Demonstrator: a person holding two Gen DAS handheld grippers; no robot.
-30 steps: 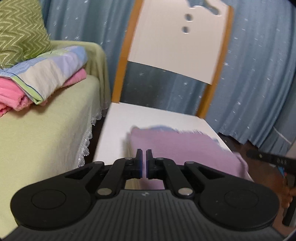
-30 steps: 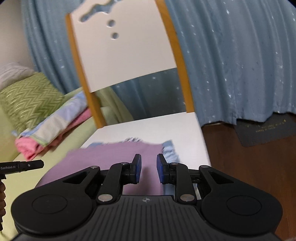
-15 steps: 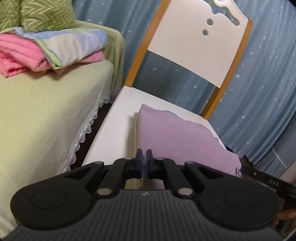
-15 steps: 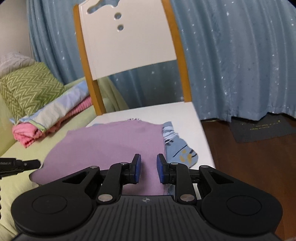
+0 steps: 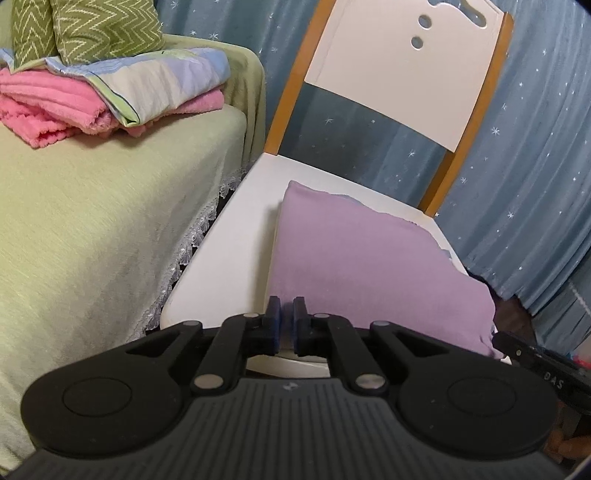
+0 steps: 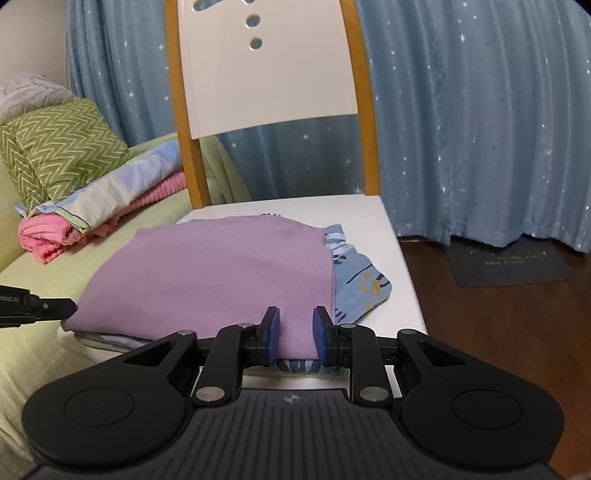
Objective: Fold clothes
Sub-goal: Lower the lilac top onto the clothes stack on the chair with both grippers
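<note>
A folded purple cloth is seen lying on the white seat of a chair, in the middle of the right wrist frame. A blue patterned garment lies under it and shows past its right edge. In the left wrist frame the same cloth fills the centre right, with bare seat to its left.

The left gripper is held at the near left corner of the cloth; its fingers are nearly pressed together, a thin gap being left, and whether any fabric is pinched cannot be told. The right gripper is placed at the near edge of the cloth, its fingers spread with purple fabric seen between them, not squeezed.

A green-covered bed stands just beside the chair on the left. Pink towels, a pastel blanket and a zigzag pillow are stacked on it at upper left. Blue starred curtains hang behind, and a dark mat lies on the floor at right.
</note>
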